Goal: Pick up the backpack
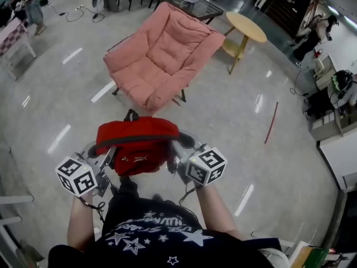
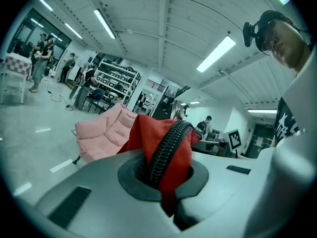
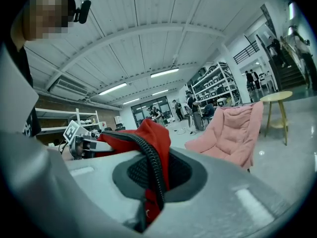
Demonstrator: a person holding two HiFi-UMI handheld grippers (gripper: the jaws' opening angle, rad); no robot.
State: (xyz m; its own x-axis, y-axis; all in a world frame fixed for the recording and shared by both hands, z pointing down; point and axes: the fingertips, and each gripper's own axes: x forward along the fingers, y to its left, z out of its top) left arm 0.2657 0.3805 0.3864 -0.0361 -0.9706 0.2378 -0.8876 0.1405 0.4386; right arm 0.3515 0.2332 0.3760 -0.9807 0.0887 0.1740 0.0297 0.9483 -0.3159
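- The red backpack [image 1: 136,144] hangs in the air in front of the person, clear of the glossy floor [image 1: 56,110] and held between the two grippers.
- The left gripper [image 1: 109,155] is clamped on the bag's left side. In the left gripper view its jaws are closed tight on a fold of red cloth with a black zipper [image 2: 166,148] running through it.
- The right gripper [image 1: 177,152] holds the bag's right side the same way, with its jaws pinched on red cloth and a line of black zipper [image 3: 151,167].
- Each gripper's marker cube sits toward the person – the left cube [image 1: 76,176] and the right cube [image 1: 206,166] flank the bag.
- A pink armchair [image 1: 162,52] stands on the floor beyond the bag, well apart from it.
- A round wooden table [image 1: 246,27] stands just to the right of the armchair.
- A thin red stick [image 1: 271,123] lies on the floor off to the right.
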